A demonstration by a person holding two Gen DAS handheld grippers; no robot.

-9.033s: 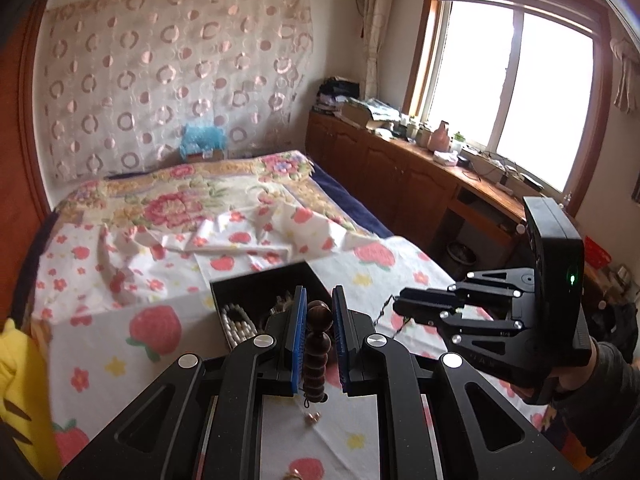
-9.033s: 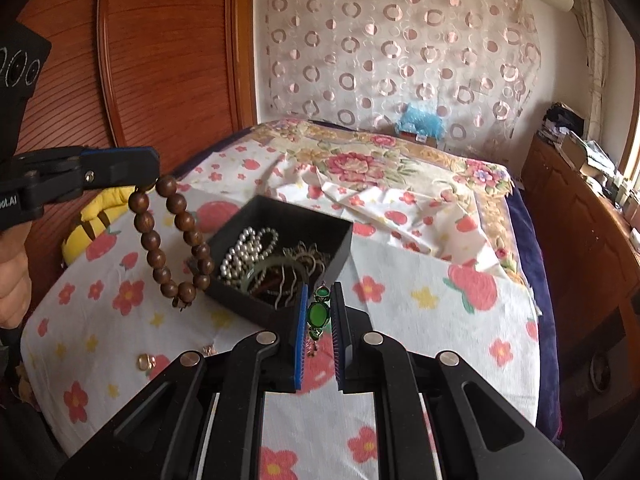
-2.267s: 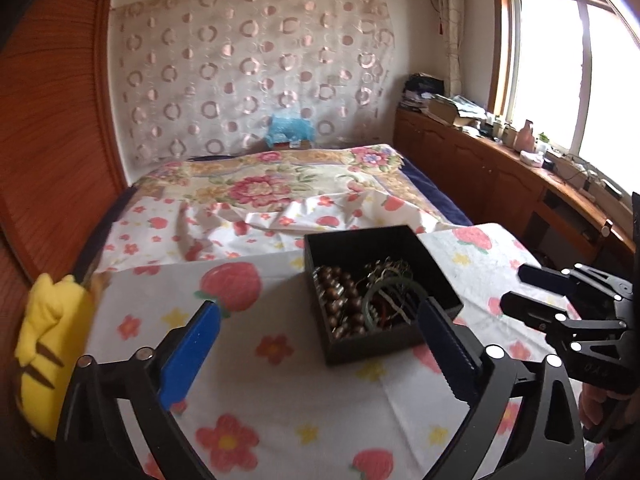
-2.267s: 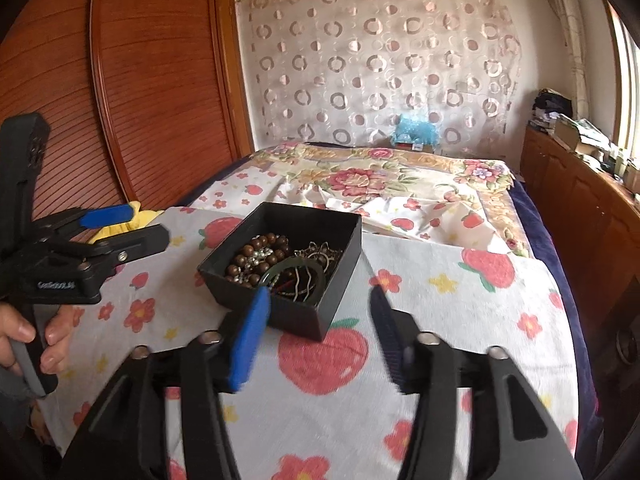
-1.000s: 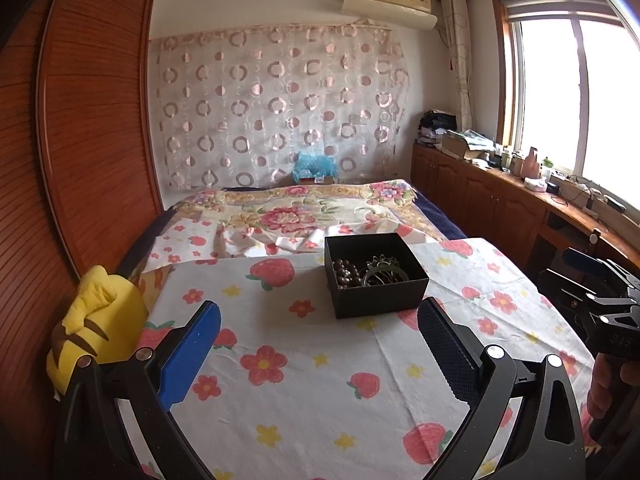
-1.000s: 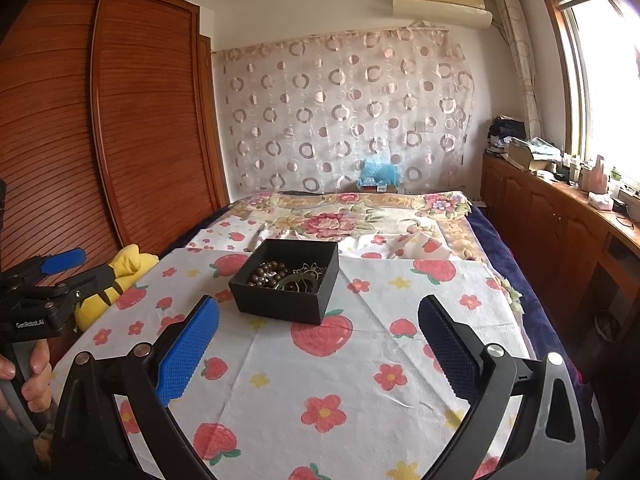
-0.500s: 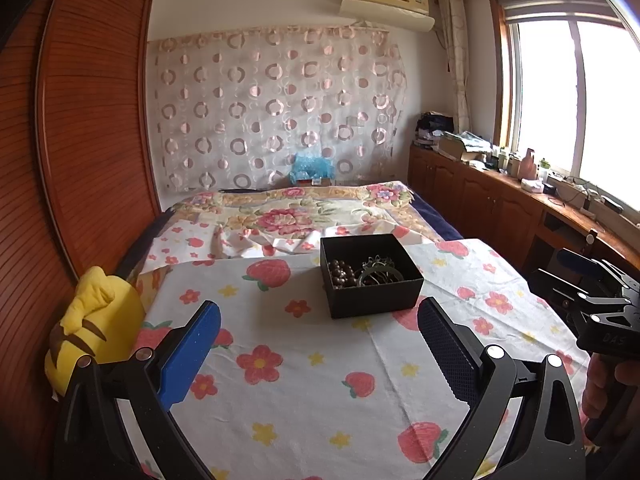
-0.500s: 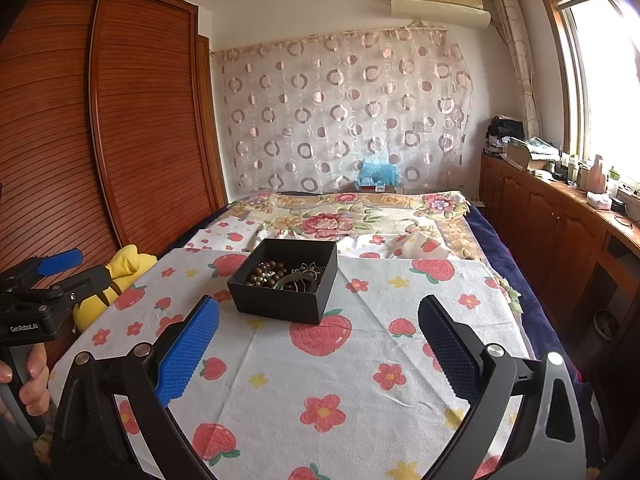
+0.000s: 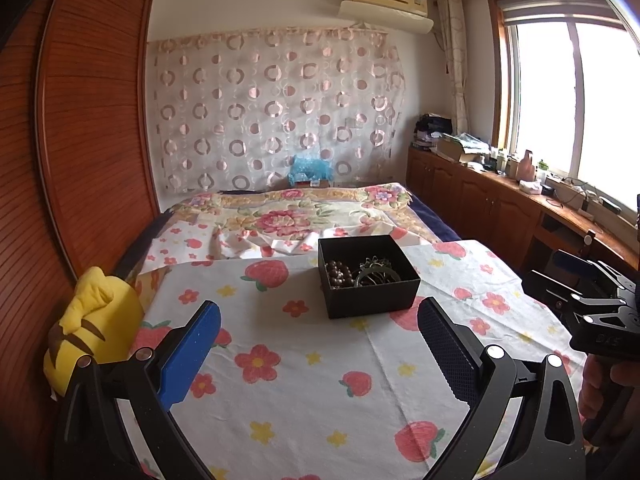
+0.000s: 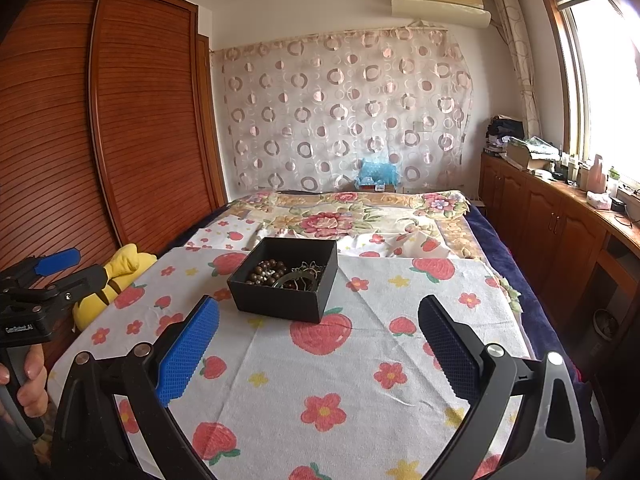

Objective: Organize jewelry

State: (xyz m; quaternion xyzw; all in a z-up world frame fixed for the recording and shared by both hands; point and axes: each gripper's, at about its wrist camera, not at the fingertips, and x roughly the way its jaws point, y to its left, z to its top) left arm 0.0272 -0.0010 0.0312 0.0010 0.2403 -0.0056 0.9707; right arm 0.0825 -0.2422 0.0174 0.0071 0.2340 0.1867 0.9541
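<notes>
A yellow plush toy (image 9: 94,330) slumps against the wooden wardrobe (image 10: 120,120). An air conditioner (image 9: 384,0) hangs above the circle-patterned curtain (image 9: 276,116).

A box (image 9: 370,276) is set on a cloth (image 9: 304,380) spread over the near part of a bed (image 9: 288,216). A bead bracelet (image 9: 338,274) is laid in the box's left half, with a bangle (image 9: 376,276) to its right. A plush toy (image 9: 86,328) is wedged at the cloth's left edge, against a wardrobe (image 9: 80,152). Cabinets (image 9: 492,204) are ranged along the right, under a window (image 9: 576,96). A curtain (image 9: 276,112) is hung behind the bed.
</notes>
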